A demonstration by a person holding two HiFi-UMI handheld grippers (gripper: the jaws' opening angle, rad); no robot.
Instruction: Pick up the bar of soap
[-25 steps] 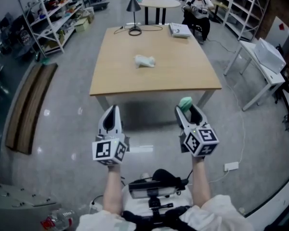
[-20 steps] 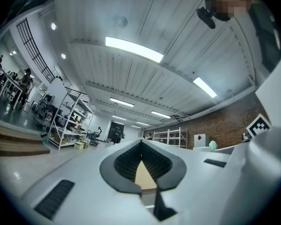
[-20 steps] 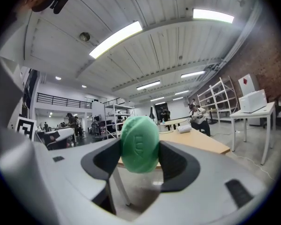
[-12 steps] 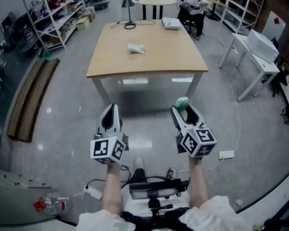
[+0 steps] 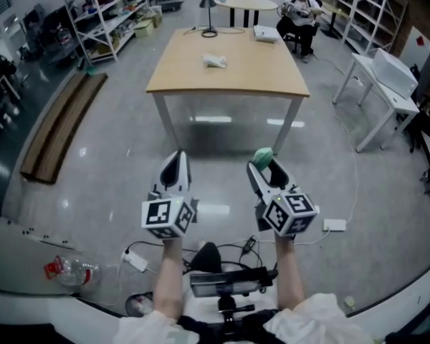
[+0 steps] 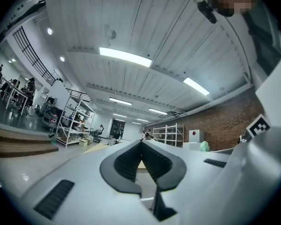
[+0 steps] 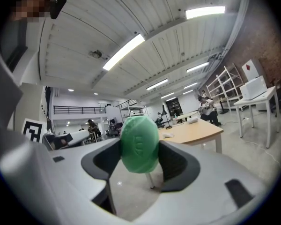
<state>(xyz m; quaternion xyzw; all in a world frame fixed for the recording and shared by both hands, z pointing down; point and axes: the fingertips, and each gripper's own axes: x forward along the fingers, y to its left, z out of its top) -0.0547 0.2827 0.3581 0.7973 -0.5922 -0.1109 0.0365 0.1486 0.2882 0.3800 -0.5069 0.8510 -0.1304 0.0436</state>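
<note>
Green soap bar gripped between jaws of right claw, in air over grey floor, well short of counter at 12 o'clock. Right gripper view shows embossed soap face, jaws pressing both sides; head view shows only green top at claw tip. Left claw closed, tips meeting, nothing between, clear in left gripper view. White crumpled item on counter, well apart from soap. Bottle on floor at 8 o'clock. Open floor between claws and counter edge.
</note>
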